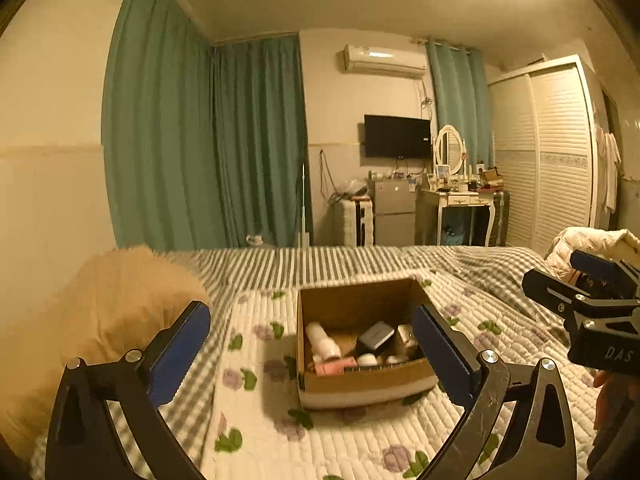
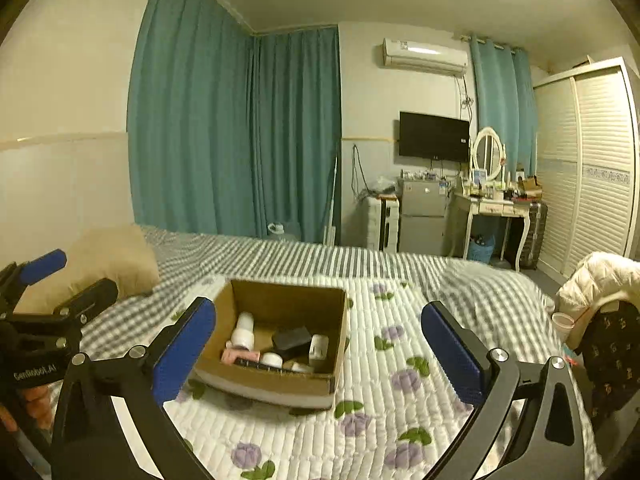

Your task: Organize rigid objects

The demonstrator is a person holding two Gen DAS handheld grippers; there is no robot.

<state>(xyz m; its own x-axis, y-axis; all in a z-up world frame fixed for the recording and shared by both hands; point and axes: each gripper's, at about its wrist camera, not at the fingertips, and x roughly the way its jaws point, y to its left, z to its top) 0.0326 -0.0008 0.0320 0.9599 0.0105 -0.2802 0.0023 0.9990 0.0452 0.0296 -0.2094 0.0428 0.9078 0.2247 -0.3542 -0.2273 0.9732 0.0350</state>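
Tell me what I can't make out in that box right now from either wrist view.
- Cardboard box floor, left wrist view: near wall hides the lowest items.
- Box's right end, left wrist view: covered by the left gripper's blue pad.
- Dark case and white bottle, right wrist view: labels too small and blurred.

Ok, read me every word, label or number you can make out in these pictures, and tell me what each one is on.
"DAS": on the right gripper body, left wrist view; cut off at the edge.
"GenRobot.AI", roughly: on the left gripper body, right wrist view; small, blurred.
Labels on the air conditioner and the things in the cardboard box: too blurred to read.
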